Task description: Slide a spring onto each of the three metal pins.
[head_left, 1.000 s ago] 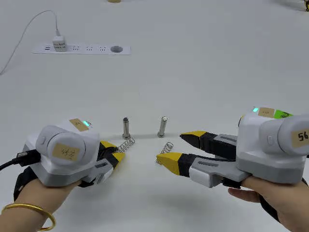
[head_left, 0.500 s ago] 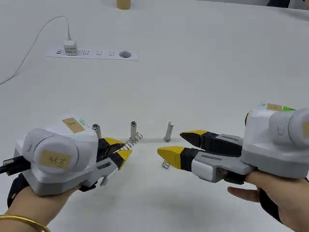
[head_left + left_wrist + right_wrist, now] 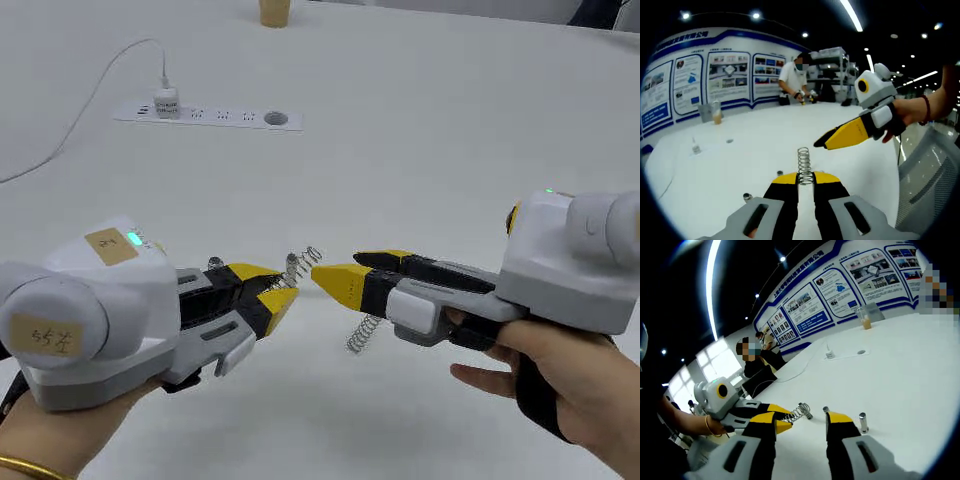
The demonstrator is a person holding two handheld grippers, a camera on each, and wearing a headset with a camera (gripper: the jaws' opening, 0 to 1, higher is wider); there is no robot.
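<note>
Left gripper [image 3: 804, 178] is clamped on a thin, silvery coil spring [image 3: 803, 159] that pokes out past its yellow tips. Right gripper [image 3: 807, 421] faces it closely, jaws apart. A second spring [image 3: 365, 333] lies on the white table [image 3: 430, 150], and upright metal pins [image 3: 862, 423] stand nearby.

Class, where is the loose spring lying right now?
In the head view the loose spring lies on the table, beneath the right tool and right of the left tool.
</note>
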